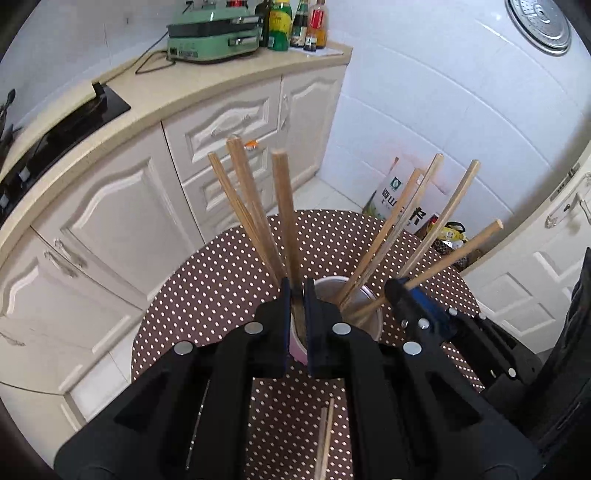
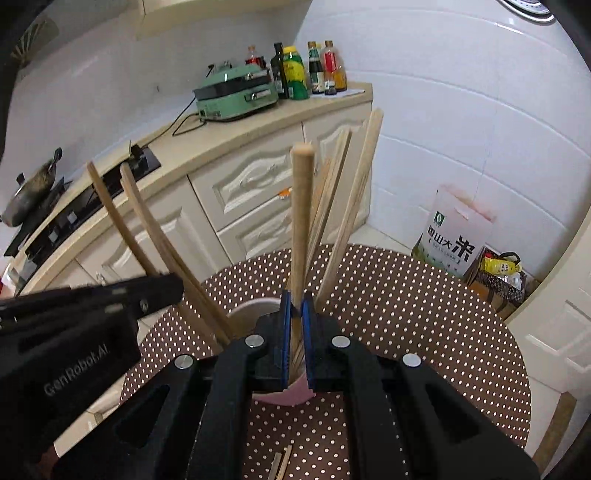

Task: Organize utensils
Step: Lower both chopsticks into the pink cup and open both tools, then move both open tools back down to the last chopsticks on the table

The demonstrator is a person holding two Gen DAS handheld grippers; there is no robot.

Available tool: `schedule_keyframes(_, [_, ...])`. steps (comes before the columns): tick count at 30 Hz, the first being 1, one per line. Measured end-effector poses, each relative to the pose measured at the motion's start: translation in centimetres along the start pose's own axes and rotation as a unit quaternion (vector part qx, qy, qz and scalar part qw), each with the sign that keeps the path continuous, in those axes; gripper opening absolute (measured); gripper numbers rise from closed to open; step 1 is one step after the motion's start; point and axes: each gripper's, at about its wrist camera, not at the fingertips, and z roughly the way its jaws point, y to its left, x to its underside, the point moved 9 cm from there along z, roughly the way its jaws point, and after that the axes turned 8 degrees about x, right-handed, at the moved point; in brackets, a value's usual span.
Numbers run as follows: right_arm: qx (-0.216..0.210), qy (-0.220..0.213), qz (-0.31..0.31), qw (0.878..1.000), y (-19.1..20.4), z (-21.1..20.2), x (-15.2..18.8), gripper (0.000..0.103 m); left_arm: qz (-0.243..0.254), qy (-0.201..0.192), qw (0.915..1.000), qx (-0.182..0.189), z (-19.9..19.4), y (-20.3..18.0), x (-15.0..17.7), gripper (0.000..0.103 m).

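A pink cup (image 1: 369, 317) stands on the round dotted table (image 1: 221, 295) and holds several wooden chopsticks (image 1: 413, 229). My left gripper (image 1: 296, 291) is shut on a chopstick (image 1: 284, 206) that stands upright over the cup's left rim. My right gripper (image 2: 296, 299) is shut on another chopstick (image 2: 301, 206), upright over the cup (image 2: 255, 310). The right gripper also shows in the left wrist view (image 1: 400, 286), at the cup's right side. The left gripper (image 2: 162, 291) shows in the right wrist view at the left. Loose chopsticks (image 1: 325, 435) lie on the table below.
A curved counter with cream cabinets (image 1: 229, 122) runs behind the table, with a green appliance (image 1: 214, 35), bottles (image 1: 291, 24) and a black hob (image 1: 66, 125). A rice bag (image 2: 454, 236) and a small bag (image 2: 498, 273) stand on the floor by the tiled wall.
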Motion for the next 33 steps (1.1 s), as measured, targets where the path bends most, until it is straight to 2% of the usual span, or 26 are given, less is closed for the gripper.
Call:
schedule_keyframes(6, [-0.008,0.031,0.004,0.999,0.0,0.8,1.5,0.005,0.01,-0.023,0.9997,0.003,0.3,0.4,0.3,0.009])
schedule_keyframes(14, [-0.014,0.048,0.007,0.999,-0.3,0.9,3.2,0.006,0.008,-0.003,0.9995,0.031,2.0,0.6,2.7,0.009])
schedule_keyframes(19, [-0.015,0.06,0.013,0.998,-0.9,0.8,4.3,0.028,0.004,-0.001,0.9994,0.035,2.4,0.8,3.9,0.012])
schedule_keyframes(22, [-0.016,0.06,0.027,0.998,-1.5,0.5,4.7,0.032,-0.002,-0.006,0.9998,0.02,2.2,1.5,4.5,0.027])
schedule_keyframes(24, [-0.013,0.06,0.039,0.997,-2.1,0.4,4.6,0.037,-0.011,-0.012,0.9998,0.01,2.0,2.3,4.7,0.054])
schedule_keyframes(25, [-0.01,0.061,0.046,0.997,-2.5,0.4,4.6,0.044,-0.017,-0.018,0.9997,0.007,1.8,2.7,4.7,0.058])
schedule_keyframes(27, [-0.008,0.058,0.052,0.997,-2.9,0.1,4.5,0.048,-0.024,-0.025,0.9992,0.02,1.5,3.1,4.9,0.06])
schedule_keyframes(33, [-0.003,0.056,0.053,0.997,-3.3,-0.4,5.2,0.052,-0.013,-0.011,0.9998,0.008,1.8,3.3,6.3,0.061])
